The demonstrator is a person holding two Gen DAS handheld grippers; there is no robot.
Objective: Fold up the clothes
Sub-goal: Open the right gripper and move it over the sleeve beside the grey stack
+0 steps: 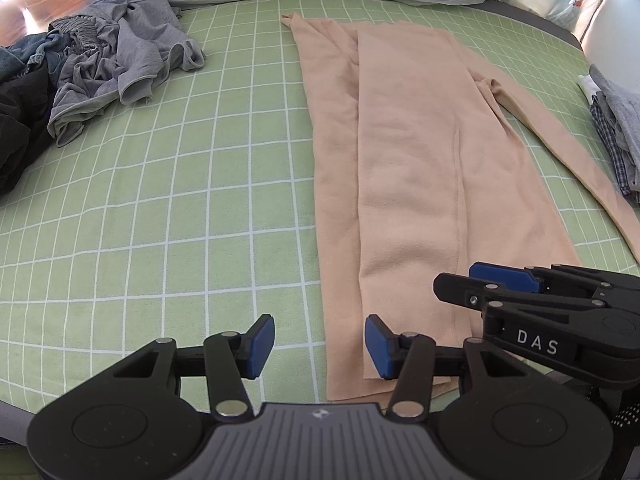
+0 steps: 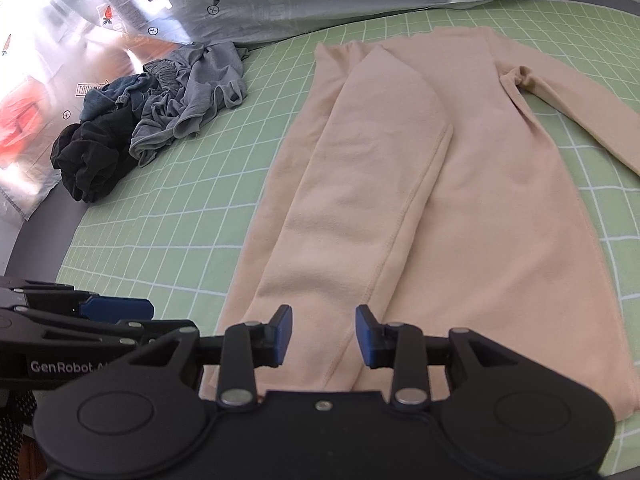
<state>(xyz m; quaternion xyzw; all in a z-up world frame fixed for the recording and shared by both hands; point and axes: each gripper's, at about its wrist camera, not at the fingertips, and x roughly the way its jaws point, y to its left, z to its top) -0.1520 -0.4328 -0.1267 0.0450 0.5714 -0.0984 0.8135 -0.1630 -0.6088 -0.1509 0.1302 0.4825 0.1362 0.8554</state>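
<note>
Both grippers hang low over the near edge of the desk, side by side and nearly touching at their bodies. The left gripper (image 1: 319,346) has its jaws well apart with nothing between them; its right blue pad (image 1: 378,346) sits just above the near hem of the peach top (image 1: 412,152), while the other pad is over bare mat (image 1: 160,200). The right gripper (image 2: 323,334) also has its jaws apart and empty, hovering over the near end of the same top (image 2: 460,200), about where a folded-in flap's stitched edge runs down toward it. The top lies flat and long, stretching straight away from both jaws, with its left side already folded inward over the body and one sleeve (image 2: 580,112) still trailing out to the right, far from the jaws. Beyond and to the left of the left gripper's jaws, well apart from the top, a crumpled pile (image 1: 100,64) of grey, denim and black clothes sits at the mat's far corner. Off to the far right of the jaws, a small stack (image 1: 616,128) of grey and checked cloth rests at the mat's edge.
</note>
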